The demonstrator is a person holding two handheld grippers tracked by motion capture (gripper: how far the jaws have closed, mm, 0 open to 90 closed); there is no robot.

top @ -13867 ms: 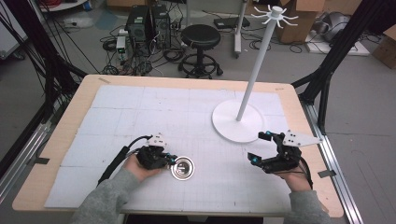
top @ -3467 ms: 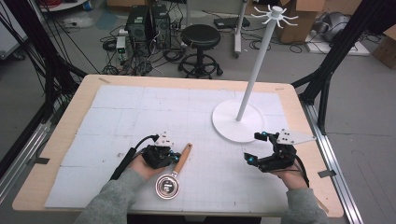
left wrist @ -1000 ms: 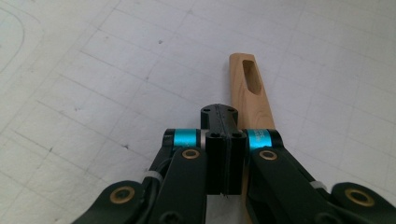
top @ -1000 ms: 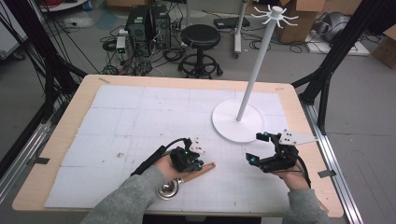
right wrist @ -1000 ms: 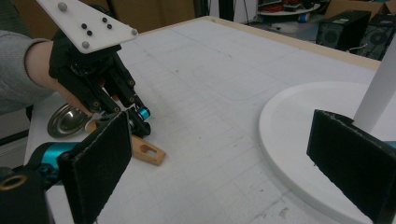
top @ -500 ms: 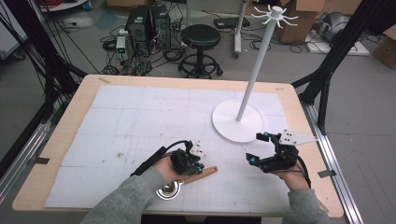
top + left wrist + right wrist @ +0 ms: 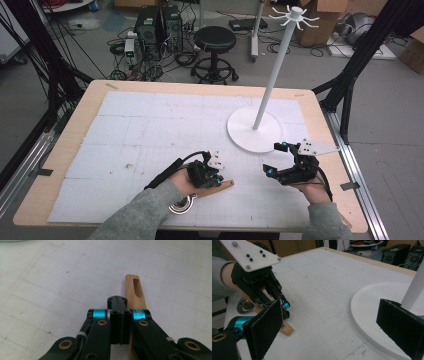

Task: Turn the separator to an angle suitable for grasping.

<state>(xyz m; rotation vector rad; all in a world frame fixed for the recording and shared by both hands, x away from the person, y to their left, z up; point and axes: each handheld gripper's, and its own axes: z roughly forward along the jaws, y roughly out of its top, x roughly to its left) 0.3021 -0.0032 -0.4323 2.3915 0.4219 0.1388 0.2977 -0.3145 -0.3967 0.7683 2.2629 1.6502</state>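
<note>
A small ladle with a wooden handle (image 7: 222, 185) and a round metal bowl (image 7: 179, 206) lies on the white mat near the front edge. My left gripper (image 7: 217, 177) is shut. Its tips rest on the handle (image 7: 135, 290), which runs along under the closed left gripper (image 7: 117, 300) rather than between the pads. From the right gripper view the left gripper (image 7: 284, 305) stands over the handle's slotted end (image 7: 286, 329), with the bowl (image 7: 245, 305) behind it. My right gripper (image 7: 273, 158) is open and empty, as the right gripper (image 7: 332, 322) shows in its own view too.
A white stand with a round base (image 7: 254, 129) and a tall pole (image 7: 277, 65) rises at the right of the mat, just beyond the right gripper. Its base (image 7: 372, 312) lies close ahead of the right jaws. The table's wooden rim (image 7: 320, 227) runs along the front.
The ladle has swung round: its handle pointed away from the person a few seconds ago and now points right. The left hand shifted right with it. The right gripper has kept still.
</note>
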